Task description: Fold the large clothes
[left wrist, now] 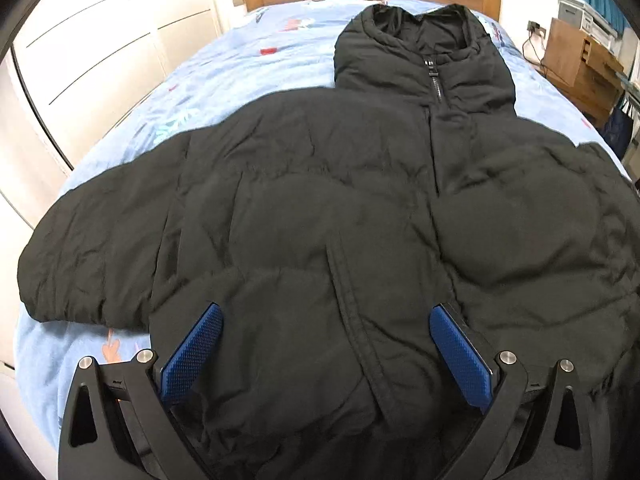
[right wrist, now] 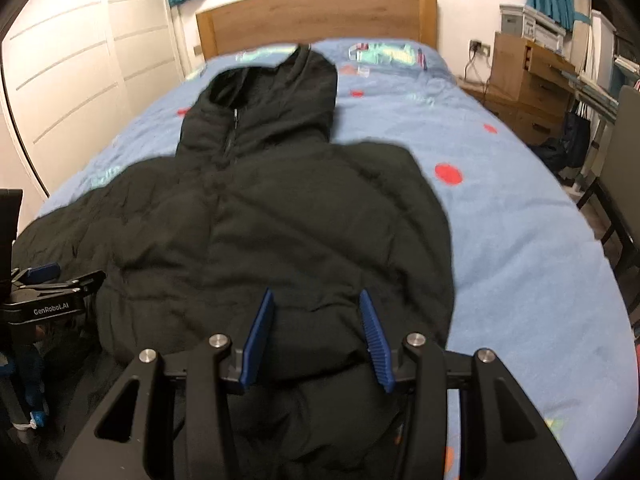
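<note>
A black puffer jacket [left wrist: 320, 208] with a hood lies front up on a blue bedspread [left wrist: 224, 68], zipped, hood toward the headboard. Its left sleeve [left wrist: 88, 264] lies spread toward the bed's left edge. My left gripper [left wrist: 326, 316] is open, just above the jacket's lower front near the zipper. In the right wrist view the jacket [right wrist: 280, 220] shows its right sleeve folded in over the body. My right gripper [right wrist: 316, 300] is open over the hem of that folded side, holding nothing. The left gripper [right wrist: 48, 292] shows at that view's left edge.
A wooden headboard [right wrist: 320, 16] stands at the far end. White wardrobe doors [right wrist: 68, 68] line the left side. A wooden desk with boxes [right wrist: 532, 80] and a dark chair [right wrist: 616, 200] stand to the right of the bed. Bare blue bedspread [right wrist: 500, 220] lies right of the jacket.
</note>
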`<state>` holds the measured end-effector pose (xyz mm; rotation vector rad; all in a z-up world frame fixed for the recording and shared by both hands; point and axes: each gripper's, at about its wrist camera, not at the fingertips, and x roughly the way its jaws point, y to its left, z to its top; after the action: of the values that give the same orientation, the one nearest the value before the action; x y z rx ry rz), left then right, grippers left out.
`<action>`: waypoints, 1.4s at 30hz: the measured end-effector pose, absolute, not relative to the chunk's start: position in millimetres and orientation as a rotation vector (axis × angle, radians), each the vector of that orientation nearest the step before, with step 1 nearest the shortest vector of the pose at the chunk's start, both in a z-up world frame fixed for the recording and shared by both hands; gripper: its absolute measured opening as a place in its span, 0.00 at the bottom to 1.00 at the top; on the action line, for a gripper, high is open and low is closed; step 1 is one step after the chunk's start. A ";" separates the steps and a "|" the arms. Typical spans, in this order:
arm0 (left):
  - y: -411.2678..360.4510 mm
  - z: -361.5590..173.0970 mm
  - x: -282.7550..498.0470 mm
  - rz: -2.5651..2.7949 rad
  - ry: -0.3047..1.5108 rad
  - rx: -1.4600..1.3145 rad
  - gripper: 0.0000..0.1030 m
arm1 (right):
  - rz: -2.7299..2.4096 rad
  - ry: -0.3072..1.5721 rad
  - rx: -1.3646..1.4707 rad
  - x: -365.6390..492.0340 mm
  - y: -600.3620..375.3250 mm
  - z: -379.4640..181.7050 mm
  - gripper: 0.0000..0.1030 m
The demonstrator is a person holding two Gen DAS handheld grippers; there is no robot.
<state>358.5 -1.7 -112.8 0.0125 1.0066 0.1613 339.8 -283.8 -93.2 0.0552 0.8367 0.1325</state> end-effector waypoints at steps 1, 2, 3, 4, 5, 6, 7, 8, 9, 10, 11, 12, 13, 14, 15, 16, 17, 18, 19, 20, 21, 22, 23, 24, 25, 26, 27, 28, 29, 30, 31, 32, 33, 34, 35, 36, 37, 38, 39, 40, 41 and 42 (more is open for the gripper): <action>-0.3 -109.6 354.2 0.159 1.006 0.009 0.99 | 0.124 0.852 0.053 338.9 -283.6 -96.3 0.43; 2.1 -105.0 348.3 0.157 1.001 0.008 0.98 | 0.115 0.868 0.061 336.4 -285.1 -97.9 0.43; 4.0 -100.6 341.0 0.158 0.994 0.010 0.98 | 0.107 0.876 0.071 333.3 -286.9 -96.9 0.43; 6.9 -94.3 333.9 0.158 0.985 0.011 0.98 | 0.100 0.880 0.080 329.9 -288.2 -94.3 0.42; 10.0 -86.3 325.9 0.160 0.971 0.009 0.98 | 0.090 0.880 0.091 323.4 -289.0 -88.9 0.42; 13.3 -76.4 316.9 0.164 0.956 0.004 0.98 | 0.088 0.877 0.098 318.2 -288.9 -84.0 0.42; 16.5 -65.4 306.9 0.171 0.939 0.002 0.98 | 0.090 0.871 0.108 311.6 -288.1 -77.6 0.42; 18.9 -53.7 296.0 0.176 0.918 0.004 0.98 | 0.097 0.859 0.115 302.2 -285.7 -68.6 0.42; 20.2 -44.3 288.0 0.181 0.898 0.009 0.98 | 0.101 0.849 0.115 293.5 -282.7 -60.5 0.42; 21.5 -31.3 275.6 0.193 0.868 0.020 0.98 | 0.108 0.836 0.113 282.9 -278.8 -51.2 0.42; 22.8 -19.0 262.2 0.206 0.839 0.033 0.98 | 0.114 0.826 0.114 275.1 -275.8 -44.6 0.42; 24.1 -9.6 253.7 0.210 0.818 0.038 0.98 | 0.123 0.814 0.115 266.1 -272.1 -36.7 0.42; 26.4 -0.3 242.8 0.216 0.794 0.040 0.98 | 0.131 0.801 0.114 255.3 -267.8 -28.1 0.42; 29.1 9.4 230.8 0.226 0.771 0.043 0.98 | 0.137 0.787 0.111 243.7 -262.8 -19.1 0.42; 32.4 19.3 217.6 0.237 0.748 0.044 0.98 | 0.140 0.775 0.110 233.9 -257.2 -11.7 0.42; 36.0 28.1 204.7 0.244 0.728 0.040 0.98 | 0.146 0.764 0.112 225.5 -252.6 -5.1 0.42; 39.5 34.0 196.3 0.246 0.714 0.034 0.98 | 0.153 0.752 0.114 215.3 -248.0 1.8 0.42; 43.3 41.4 185.2 0.249 0.699 0.028 0.98 | 0.158 0.744 0.112 206.1 -243.7 7.9 0.42; 45.8 46.8 175.8 0.250 0.685 0.025 0.98 | 0.162 0.734 0.108 194.5 -238.3 15.2 0.42; 49.1 52.6 165.1 0.250 0.669 0.021 0.98 | 0.165 0.727 0.106 187.2 -234.2 20.6 0.42; 52.7 57.7 154.3 0.252 0.654 0.018 0.98 | 0.169 0.718 0.105 179.7 -231.8 25.1 0.42; 56.1 61.6 145.4 0.254 0.642 0.014 0.98 | 0.173 0.710 0.106 173.2 -228.9 30.0 0.42; 61.0 67.0 133.9 0.254 0.626 0.009 0.99 | 0.177 0.699 0.107 164.1 -224.9 35.4 0.42; 62.5 71.1 125.1 0.255 0.616 0.006 0.99 | 0.180 0.692 0.109 157.7 -222.1 39.6 0.42; 66.8 75.0 115.7 0.258 0.602 -0.001 0.99 | 0.182 0.687 0.111 153.4 -219.6 43.1 0.43; 70.3 77.8 107.4 0.262 0.592 -0.006 0.99 | 0.183 0.681 0.110 146.2 -215.9 47.2 0.42; 72.1 79.7 101.2 0.261 0.585 -0.012 0.99 | 0.184 0.676 0.107 140.6 -213.2 50.3 0.43; 75.5 81.7 93.8 0.257 0.581 -0.021 0.99 | 0.185 0.673 0.102 133.7 -209.9 53.5 0.43; 77.3 83.4 87.1 0.255 0.578 -0.027 0.99 | 0.186 0.672 0.098 128.9 -207.5 56.0 0.43; 80.1 84.4 79.7 0.252 0.573 -0.033 0.99 | 0.187 0.671 0.093 124.5 -205.4 58.0 0.42; 83.1 85.5 73.9 0.248 0.568 -0.038 0.99 | 0.186 0.670 0.088 120.2 -203.9 60.0 0.42; 85.6 86.1 69.8 0.246 0.565 -0.043 0.99 | 0.184 0.668 0.082 115.7 -202.4 62.2 0.42; 87.1 86.6 67.1 0.244 0.563 -0.048 0.99 | 0.182 0.665 0.077 112.3 -200.8 63.7 0.42; 89.9 86.6 64.4 0.242 0.562 -0.053 0.99 | 0.180 0.663 0.074 108.7 -198.8 64.8 0.42; 92.6 86.0 63.1 0.241 0.561 -0.057 0.99 | 0.178 0.660 0.070 105.3 -197.3 66.4 0.43; 94.5 85.7 59.8 0.241 0.561 -0.058 0.99 | 0.177 0.659 0.069 104.0 -196.4 67.3 0.43; 97.1 84.7 60.3 0.242 0.561 -0.060 0.99 | 0.177 0.659 0.068 103.4 -195.3 68.0 0.43; 99.6 83.9 61.2 0.246 0.561 -0.061 0.99 | 0.177 0.659 0.068 103.3 -194.4 67.9 0.43; 102.9 83.2 62.5 0.252 0.561 -0.063 0.99 | 0.177 0.661 0.068 104.2 -194.3 67.5 0.43; 106.4 82.9 63.0 0.257 0.561 -0.064 0.99 | 0.177 0.665 0.067 106.9 -192.7 66.2 0.43; 111.3 81.6 64.4 0.262 0.563 -0.067 0.99 | 0.176 0.669 0.066 108.9 -191.9 65.1 0.43; 117.6 79.6 66.4 0.269 0.567 -0.071 0.99 | 0.175 0.675 0.063 112.8 -190.1 63.3 0.42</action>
<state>66.4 117.6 79.6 -0.0713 0.5668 0.2686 112.8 -190.1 63.3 0.0632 0.6745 0.1755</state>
